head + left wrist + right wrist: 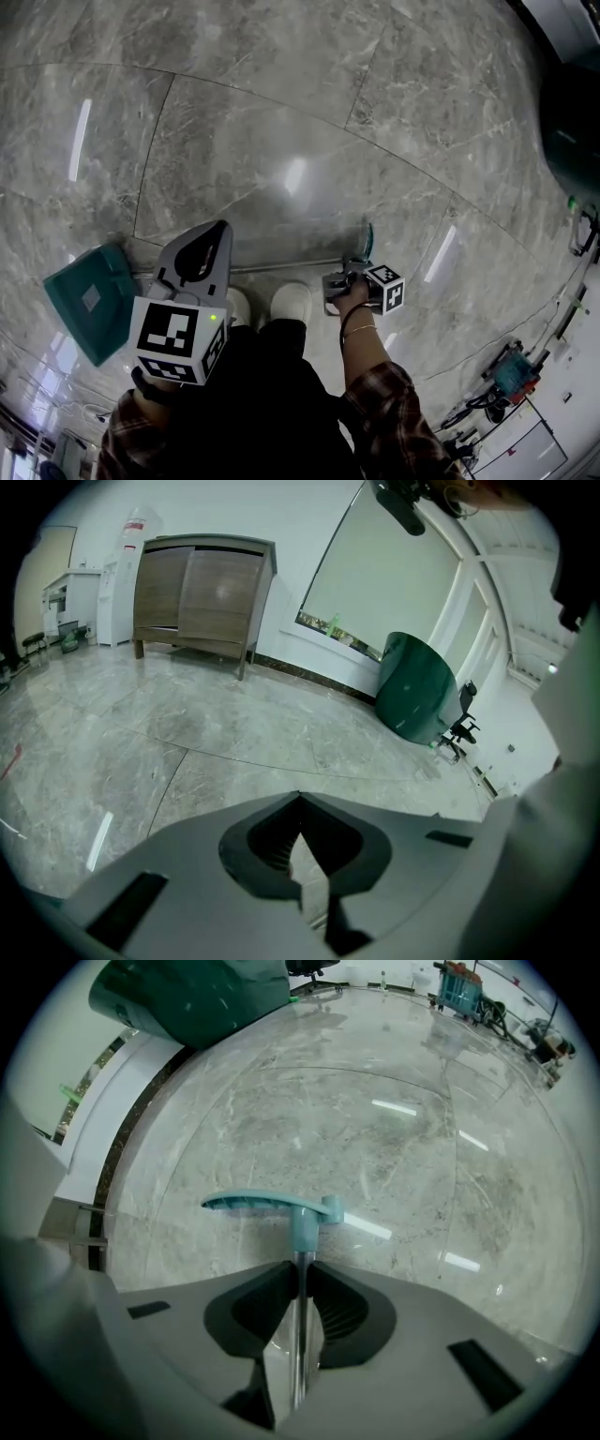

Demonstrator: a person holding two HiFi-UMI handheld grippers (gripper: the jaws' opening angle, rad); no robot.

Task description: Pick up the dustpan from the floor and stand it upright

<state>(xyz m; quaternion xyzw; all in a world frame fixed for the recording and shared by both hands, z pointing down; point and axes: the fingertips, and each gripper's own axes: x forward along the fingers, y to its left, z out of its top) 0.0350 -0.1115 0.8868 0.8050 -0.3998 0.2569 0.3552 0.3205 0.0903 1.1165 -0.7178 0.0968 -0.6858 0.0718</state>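
The dustpan [89, 300] lies flat on the grey marble floor [281, 122]. Its teal pan is at the person's left, and its metal pole [281, 265] runs across in front of the white shoes [291, 300] to a teal handle [366, 239] on the right.

The right tool [337, 284] points steeply down and is clamped on the pole just short of the handle. In the right gripper view the thin pole [300, 1307] runs straight up between the two dark pads, which press on it from both sides, and the teal grip [272, 1206] sits crosswise just beyond the tips.

The left tool [216, 234] hangs above the pole near the pan end. Its jaws meet at the tips with nothing between them, and only floor shows through the narrow slit behind. A dark green bin [417, 691] stands by the far wall.
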